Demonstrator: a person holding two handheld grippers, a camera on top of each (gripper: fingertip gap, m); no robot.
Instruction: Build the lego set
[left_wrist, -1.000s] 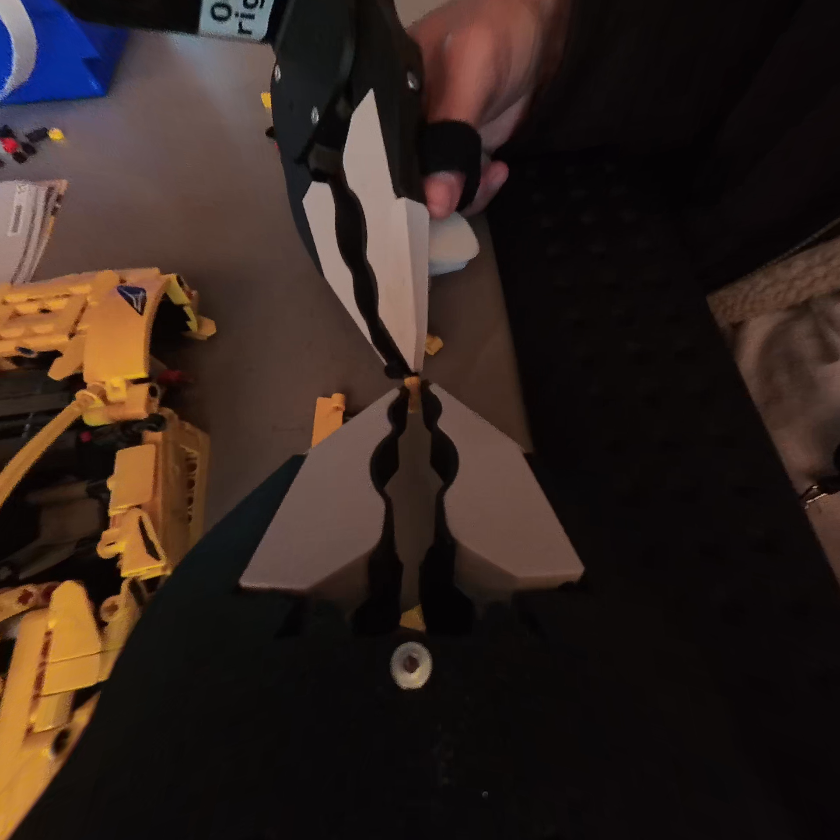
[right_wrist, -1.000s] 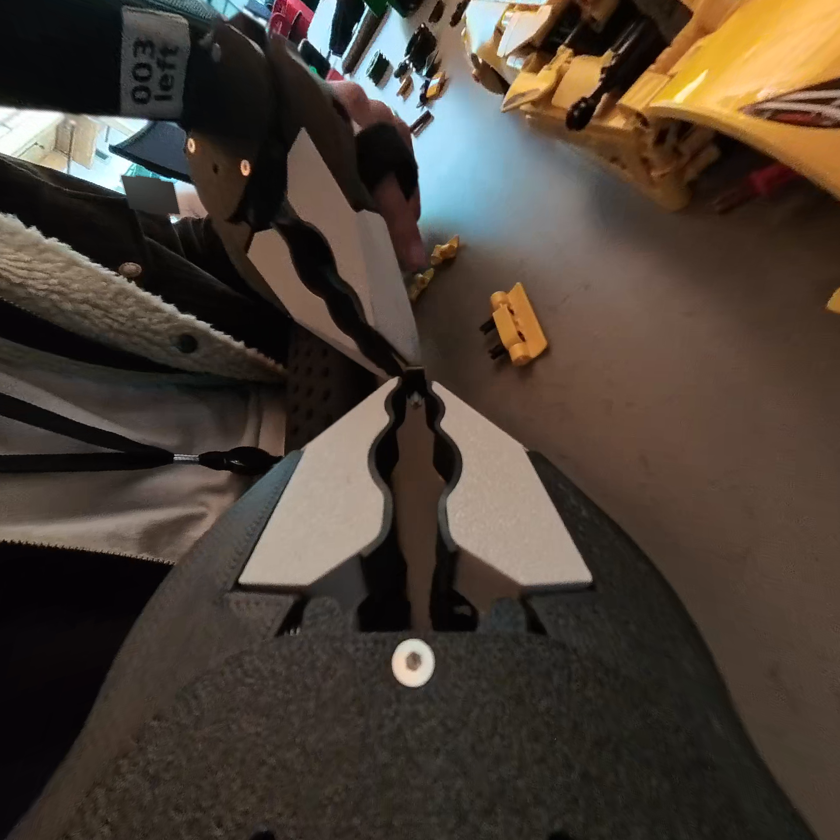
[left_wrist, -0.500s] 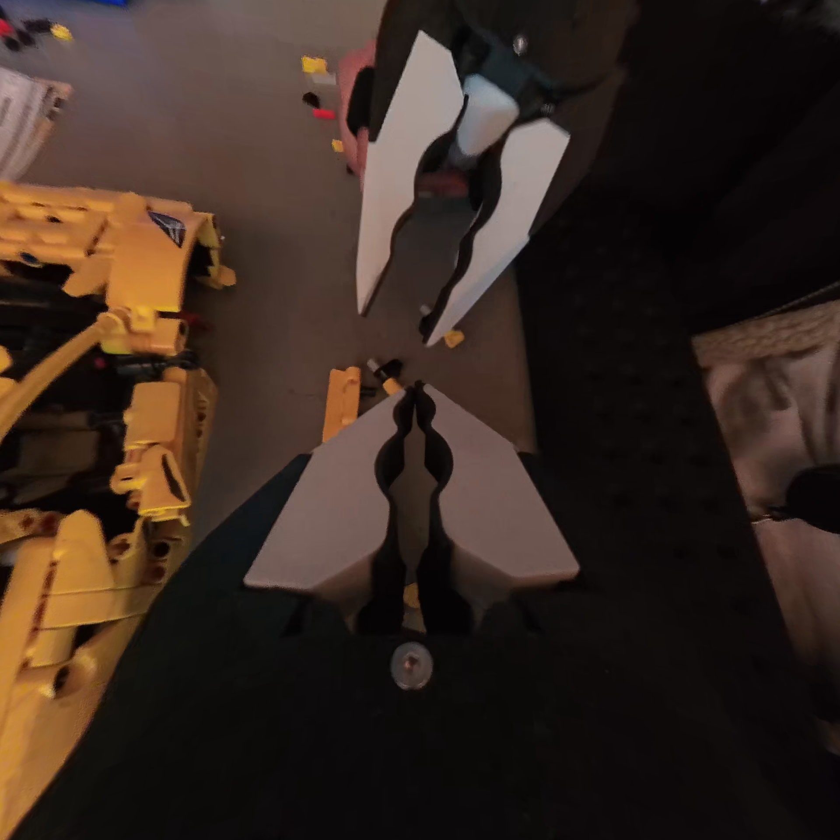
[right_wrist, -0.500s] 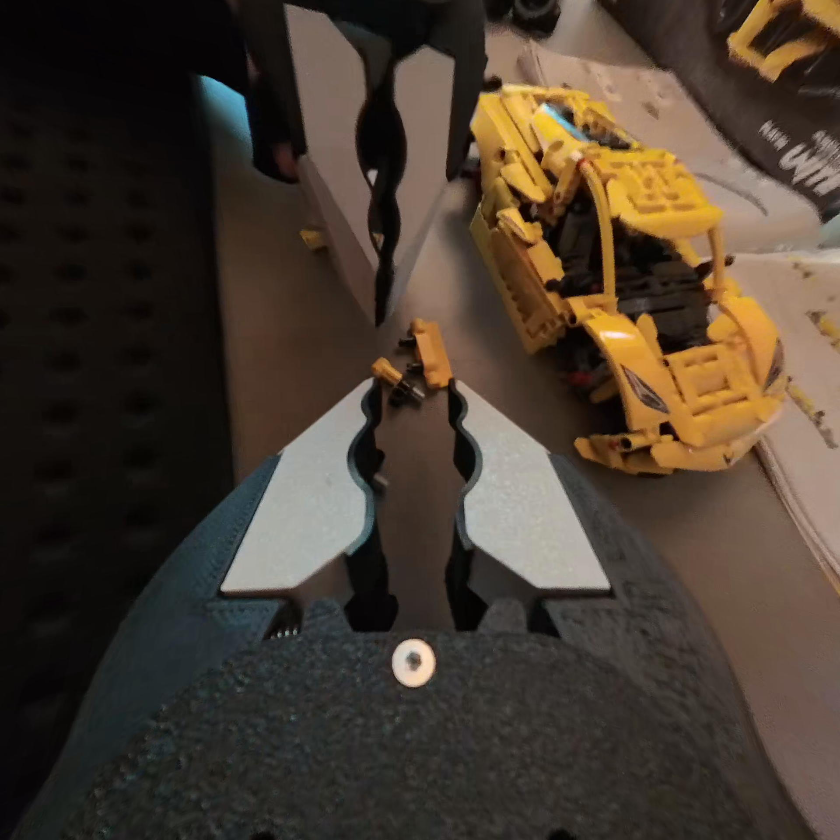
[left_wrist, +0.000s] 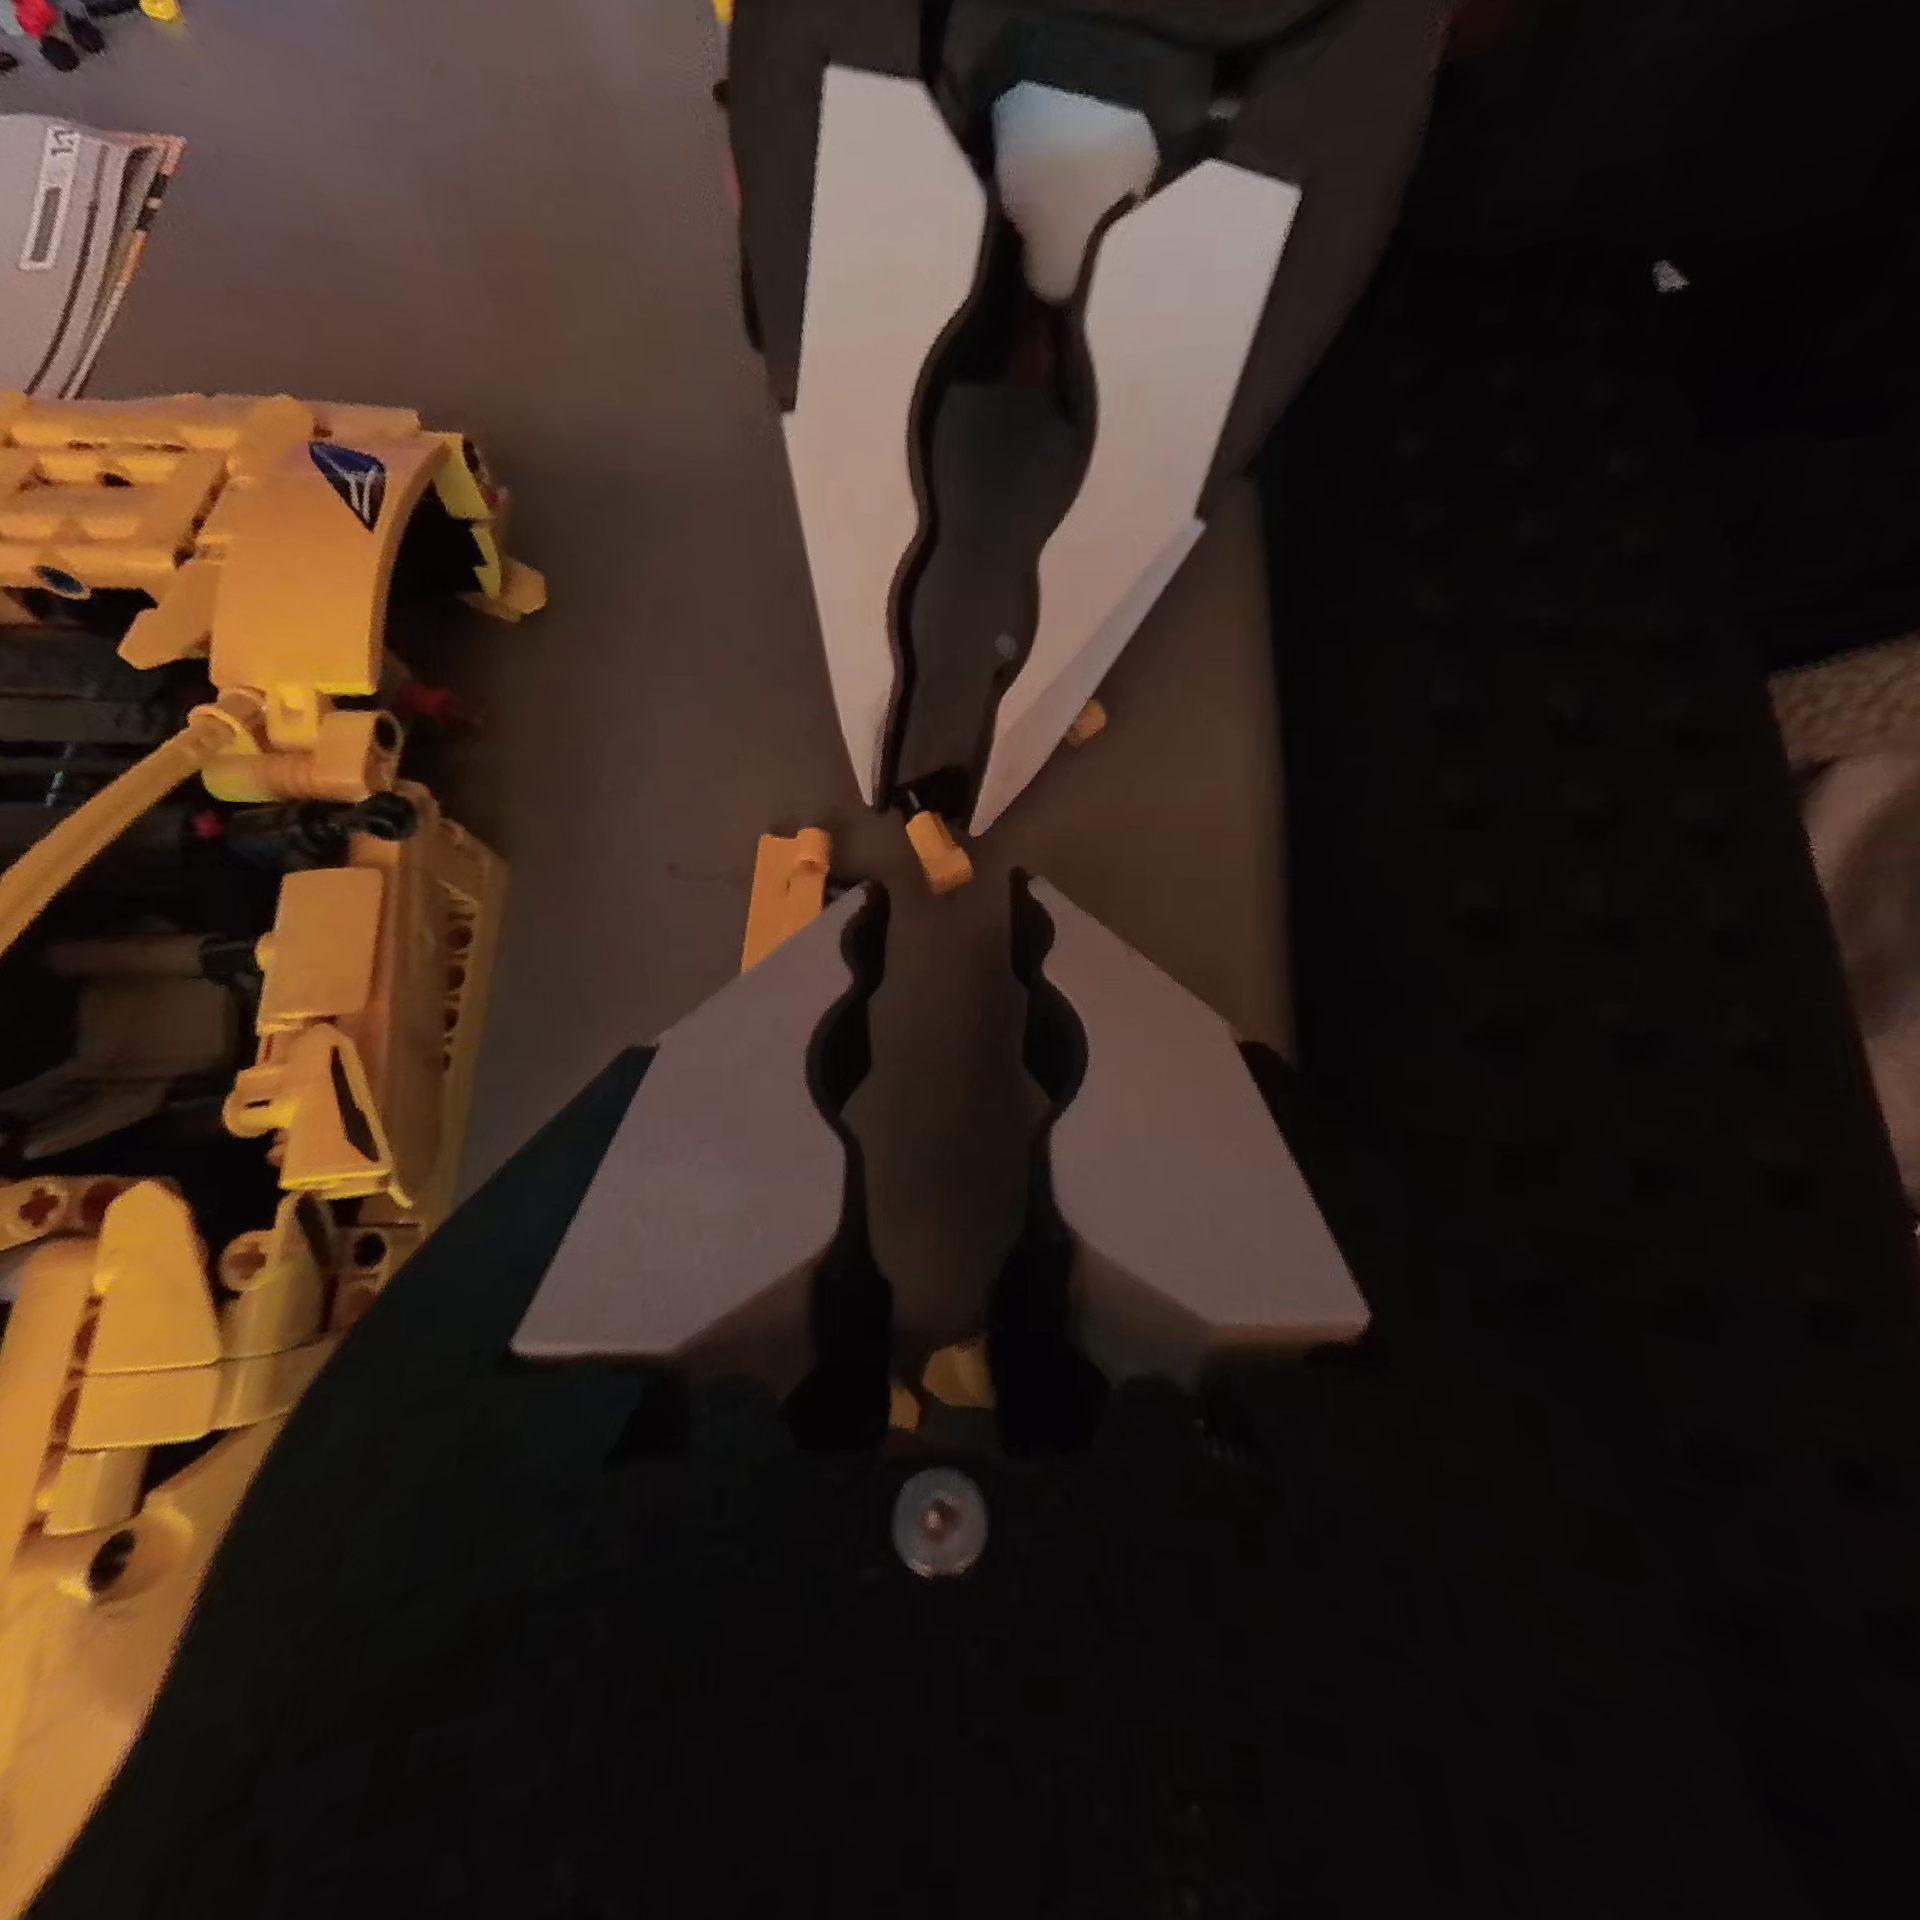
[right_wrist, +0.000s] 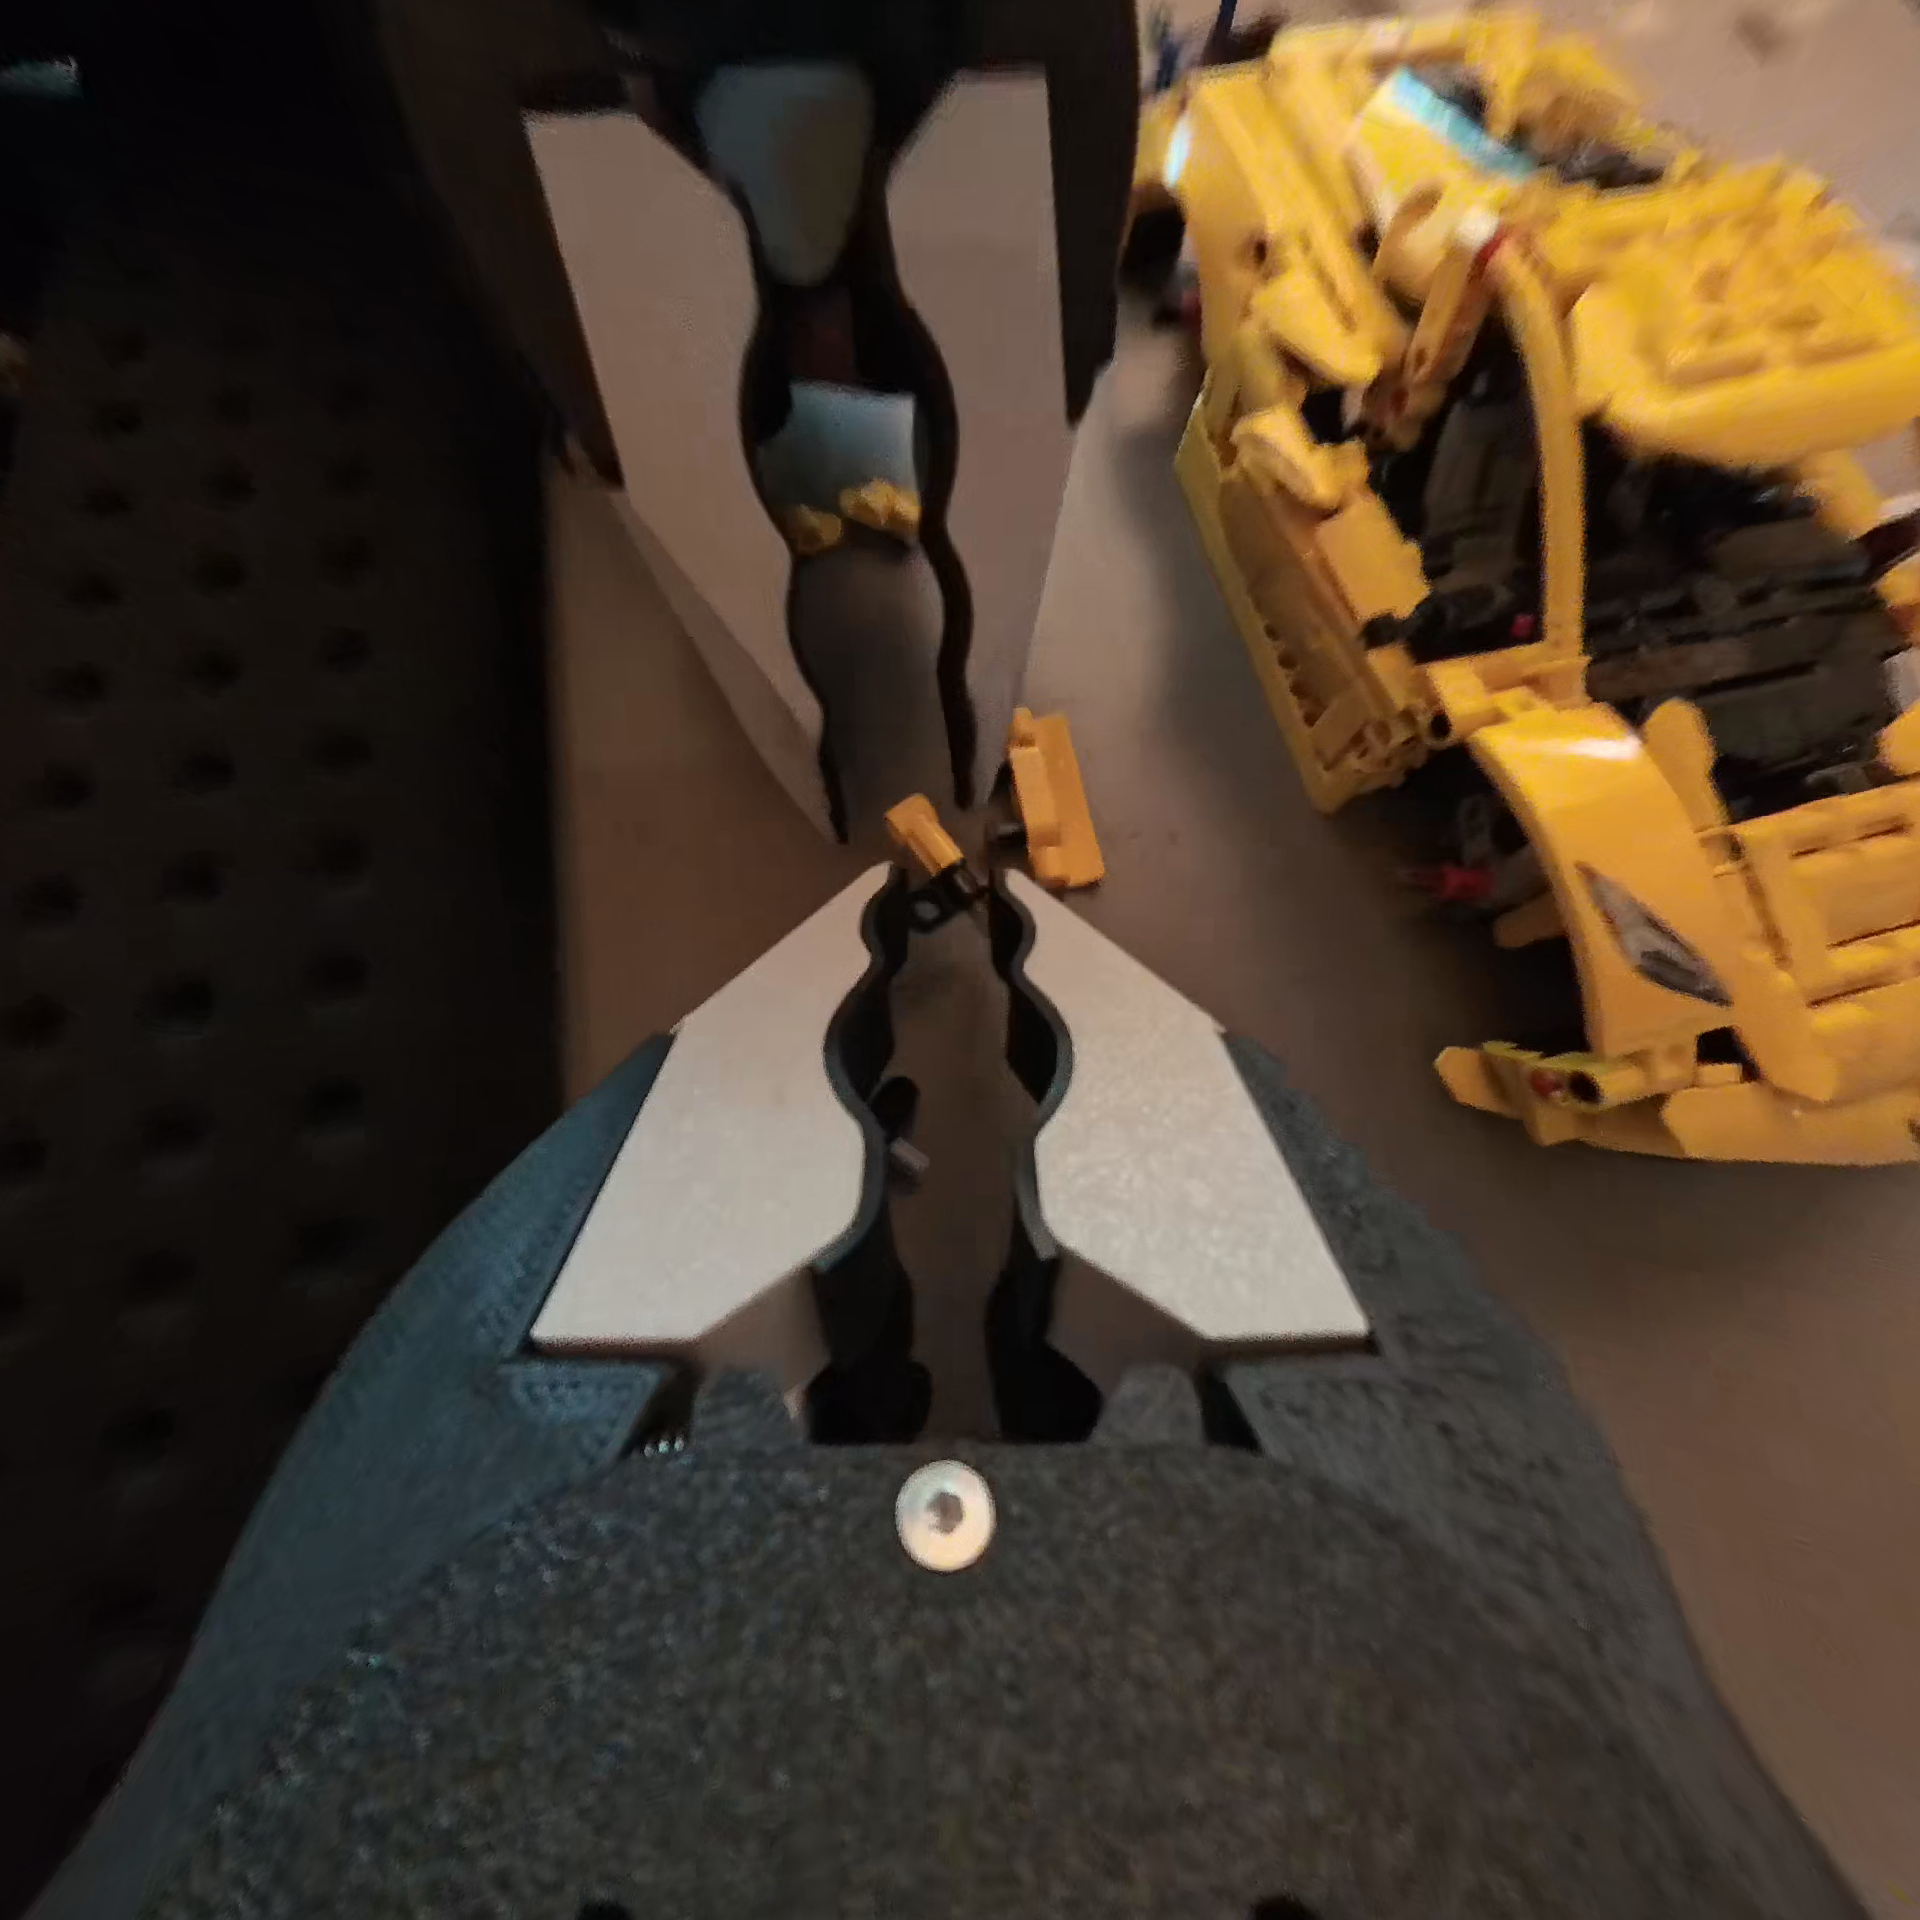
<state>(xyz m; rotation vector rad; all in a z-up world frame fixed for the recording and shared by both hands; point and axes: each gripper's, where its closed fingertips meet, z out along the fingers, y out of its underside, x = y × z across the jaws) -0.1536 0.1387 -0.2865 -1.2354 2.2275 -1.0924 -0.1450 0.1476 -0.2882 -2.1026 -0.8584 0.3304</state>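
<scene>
A small yellow piece with a black pin end (right_wrist: 920, 840) lies on the grey table, also seen in the left wrist view (left_wrist: 938, 852). My right gripper (right_wrist: 940, 881) is shut on its black end, which fills the gap between the tips; it also shows in the left wrist view (left_wrist: 930, 810). My left gripper (left_wrist: 945, 883) is open and empty, with its tips just short of the yellow end. It comes in from the top of the right wrist view (right_wrist: 899, 805). A flat yellow piece (left_wrist: 784, 894) lies beside the tips, also in the right wrist view (right_wrist: 1055, 800).
The part-built yellow car (right_wrist: 1507, 623) stands close by, at the left of the left wrist view (left_wrist: 260, 831). A black perforated mat (right_wrist: 260, 727) borders the table. A tiny yellow bit (left_wrist: 1086, 722), a booklet (left_wrist: 73, 239) and loose yellow bits (right_wrist: 852, 514) lie around. My two grippers' fingertips are within a few centimetres of each other.
A second ago both grippers met tip to tip. The small piece then lay on the table. My left gripper has opened. My right gripper opened wide, then narrowed onto the piece's black end.
</scene>
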